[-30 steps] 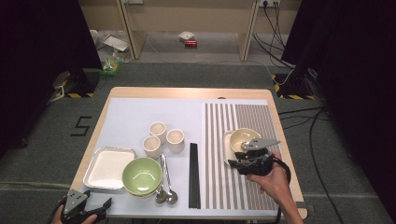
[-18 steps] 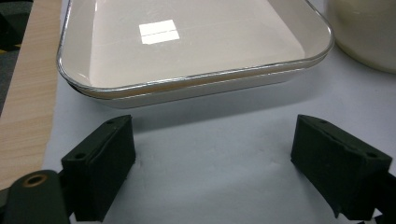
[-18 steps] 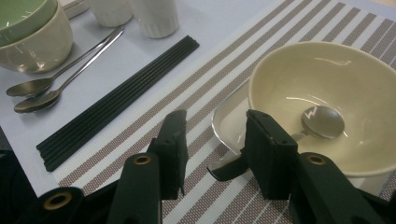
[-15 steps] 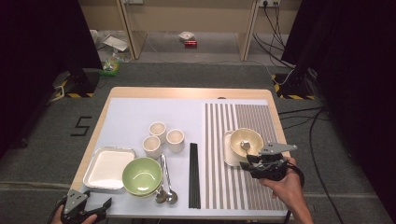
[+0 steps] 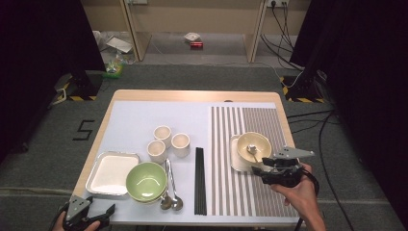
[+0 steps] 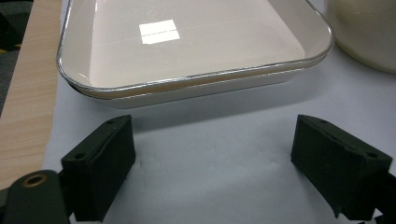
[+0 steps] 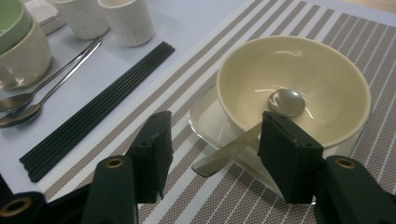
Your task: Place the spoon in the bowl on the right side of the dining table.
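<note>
Opening right tool [image 7: 212, 154], w/ spoon [image 7: 252, 132] handle overhanging bowl [image 7: 327, 88] rim.

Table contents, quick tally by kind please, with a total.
Bowls: 2
Cups: 3
Spoons: 3
Trays or plates: 2
Bundle of black chopsticks: 1
Striped placemat: 1
Total: 12

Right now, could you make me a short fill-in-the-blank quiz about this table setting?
1. The spoon rests with its round end inside the cream ____.
2. The black chopsticks lie just left of the ____ placemat.
3. Beside the white tray stands a ____ bowl.
4. The right tool's jaws stand ____.

Missing words: bowl; striped; green; open
</note>
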`<state>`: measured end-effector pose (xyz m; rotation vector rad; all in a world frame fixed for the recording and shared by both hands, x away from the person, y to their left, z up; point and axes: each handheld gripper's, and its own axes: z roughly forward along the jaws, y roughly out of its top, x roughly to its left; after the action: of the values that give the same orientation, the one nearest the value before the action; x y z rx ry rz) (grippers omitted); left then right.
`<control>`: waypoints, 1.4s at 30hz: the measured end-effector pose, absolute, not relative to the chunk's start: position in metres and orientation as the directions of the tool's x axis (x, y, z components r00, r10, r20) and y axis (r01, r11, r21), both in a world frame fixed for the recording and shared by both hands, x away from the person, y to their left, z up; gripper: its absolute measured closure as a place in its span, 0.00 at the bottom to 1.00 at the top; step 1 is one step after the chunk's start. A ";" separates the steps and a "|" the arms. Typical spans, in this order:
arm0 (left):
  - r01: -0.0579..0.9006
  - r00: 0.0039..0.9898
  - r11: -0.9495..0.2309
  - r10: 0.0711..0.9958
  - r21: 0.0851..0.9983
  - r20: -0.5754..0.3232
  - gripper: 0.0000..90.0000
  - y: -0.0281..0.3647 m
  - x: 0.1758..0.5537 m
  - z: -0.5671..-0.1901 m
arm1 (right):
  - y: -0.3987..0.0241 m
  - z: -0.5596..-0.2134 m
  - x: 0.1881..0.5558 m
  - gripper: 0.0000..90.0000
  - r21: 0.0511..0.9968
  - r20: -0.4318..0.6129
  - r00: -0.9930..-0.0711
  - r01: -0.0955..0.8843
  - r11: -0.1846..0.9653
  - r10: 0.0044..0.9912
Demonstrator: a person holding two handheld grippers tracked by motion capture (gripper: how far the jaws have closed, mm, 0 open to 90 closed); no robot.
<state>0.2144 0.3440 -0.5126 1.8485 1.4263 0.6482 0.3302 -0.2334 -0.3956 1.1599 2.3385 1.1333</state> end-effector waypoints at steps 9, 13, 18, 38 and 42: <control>0.611 0.267 -0.145 0.963 0.778 -0.030 0.14 0.344 0.214 -0.513 | -0.238 -0.399 0.329 0.42 0.757 0.083 -0.589 0.562 0.333 0.804; 0.611 0.267 -0.145 0.963 0.778 -0.030 0.14 0.344 0.214 -0.513 | -0.241 -0.404 0.325 0.42 0.746 0.078 -0.566 0.579 0.328 0.821; 0.611 0.266 -0.145 0.963 0.778 -0.029 0.14 0.344 0.214 -0.513 | -0.245 -0.413 0.320 0.42 0.739 0.085 -0.552 0.593 0.319 0.829; 0.611 0.267 -0.146 0.963 0.778 -0.029 0.14 0.344 0.214 -0.513 | -0.238 -0.435 0.306 0.42 0.715 0.122 -0.523 0.636 0.291 0.843; 0.611 0.268 -0.146 0.963 0.778 -0.030 0.14 0.344 0.215 -0.513 | -0.229 -0.439 0.305 0.42 0.709 0.123 -0.535 0.636 0.303 0.836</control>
<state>0.2145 0.3441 -0.5126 1.8487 1.4259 0.6479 0.3050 -0.2286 -0.4389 1.3393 2.3044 1.0623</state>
